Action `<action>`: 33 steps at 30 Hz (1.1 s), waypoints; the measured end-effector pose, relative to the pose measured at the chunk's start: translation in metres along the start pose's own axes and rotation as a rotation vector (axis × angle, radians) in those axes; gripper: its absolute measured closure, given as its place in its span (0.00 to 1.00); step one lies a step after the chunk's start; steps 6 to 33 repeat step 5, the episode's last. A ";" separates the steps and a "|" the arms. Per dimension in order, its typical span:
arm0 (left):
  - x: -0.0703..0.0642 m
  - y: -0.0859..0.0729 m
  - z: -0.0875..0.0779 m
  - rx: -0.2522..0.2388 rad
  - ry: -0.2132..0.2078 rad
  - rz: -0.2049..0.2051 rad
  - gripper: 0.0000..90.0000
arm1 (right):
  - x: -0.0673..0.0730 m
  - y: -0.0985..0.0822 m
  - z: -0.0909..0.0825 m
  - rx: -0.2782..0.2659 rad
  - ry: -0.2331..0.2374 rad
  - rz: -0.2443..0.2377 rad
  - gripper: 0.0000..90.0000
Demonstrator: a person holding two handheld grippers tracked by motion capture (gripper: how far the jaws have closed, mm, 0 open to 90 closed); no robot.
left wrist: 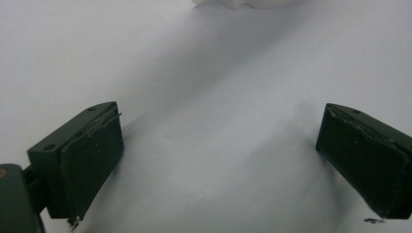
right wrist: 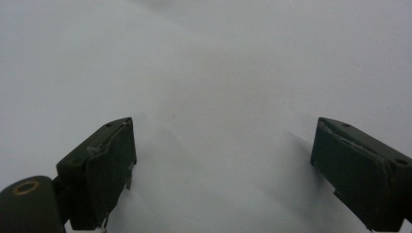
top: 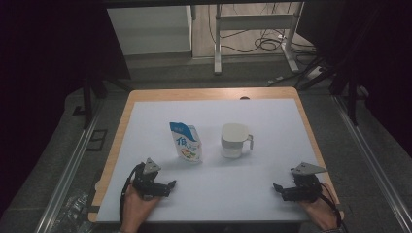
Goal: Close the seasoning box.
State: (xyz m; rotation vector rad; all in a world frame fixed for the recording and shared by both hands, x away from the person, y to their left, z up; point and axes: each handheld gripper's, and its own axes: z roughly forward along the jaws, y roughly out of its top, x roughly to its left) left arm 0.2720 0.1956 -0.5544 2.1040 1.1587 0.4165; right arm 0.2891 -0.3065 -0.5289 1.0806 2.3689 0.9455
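High view: my left tool (top: 171, 184) and right tool (top: 277, 187) rest near the tabletop's (top: 272, 145) front corners, both with jaws apart and empty; the pouch (top: 186, 141) and mug (top: 234, 140) stand mid-tabletop, side by side.

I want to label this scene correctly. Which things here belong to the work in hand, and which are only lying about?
Belong to the work:
- blue-and-white pouch, upright on the white sheet
- white cup with handle, beside it
- left tool and right tool, both open and empty

Lying about:
- cables on the floor
- metal stand
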 end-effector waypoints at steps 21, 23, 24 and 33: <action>0.000 0.000 0.000 0.001 0.000 0.000 0.04 | 0.000 0.000 0.000 0.000 0.001 0.003 0.10; 0.000 0.000 0.000 0.001 0.000 0.000 0.04 | 0.000 0.000 0.000 0.000 0.001 0.003 0.10; 0.000 0.000 0.000 0.001 0.000 0.000 0.04 | 0.000 0.000 0.000 0.000 0.001 0.003 0.10; 0.000 0.000 0.000 0.001 0.000 0.000 0.04 | 0.000 0.000 0.000 0.000 0.001 0.003 0.10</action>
